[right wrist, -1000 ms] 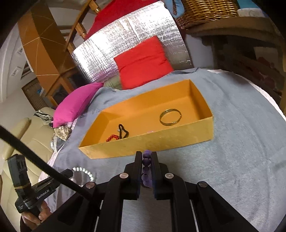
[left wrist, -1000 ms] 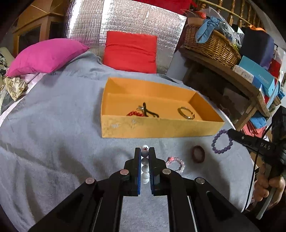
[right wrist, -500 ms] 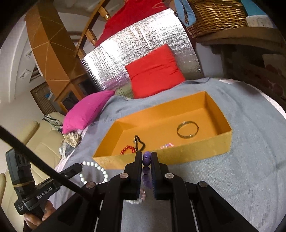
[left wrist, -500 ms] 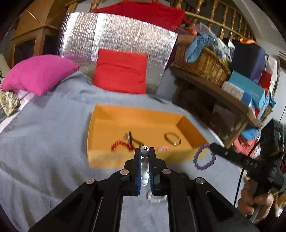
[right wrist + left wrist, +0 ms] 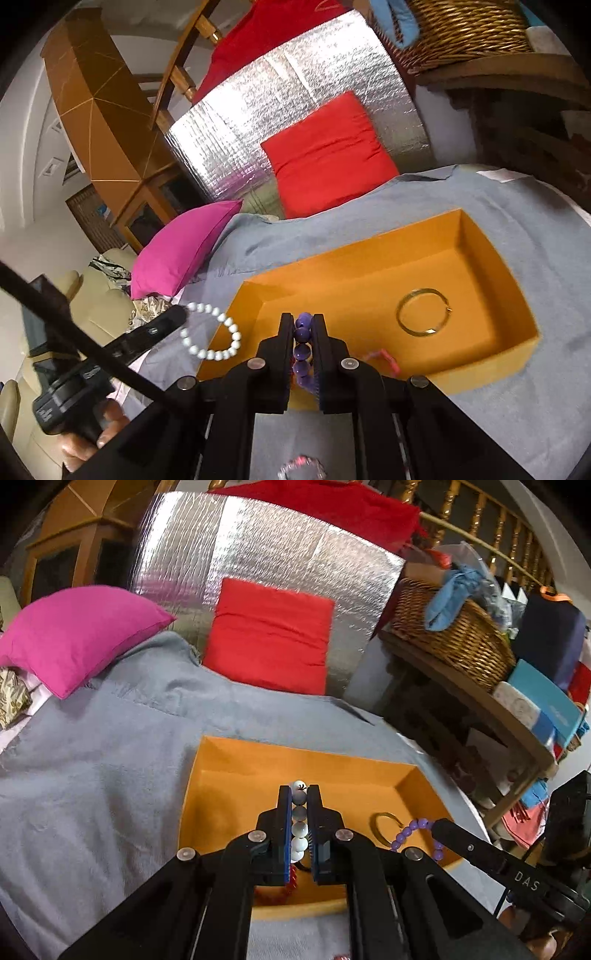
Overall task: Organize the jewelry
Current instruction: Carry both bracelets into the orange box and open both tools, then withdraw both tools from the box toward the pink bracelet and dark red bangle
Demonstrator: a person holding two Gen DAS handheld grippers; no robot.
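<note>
My left gripper is clamped on a white bead bracelet, and it hangs over the near left part of the orange box. My right gripper is clamped on a purple bead bracelet, and it hangs over the near right part of the box. The box sits on a grey blanket. Inside the box a gold bangle lies flat on the right side. A red bead bracelet lies near the front wall on the left. A pink pillow and a red pillow sit far behind the box
</note>
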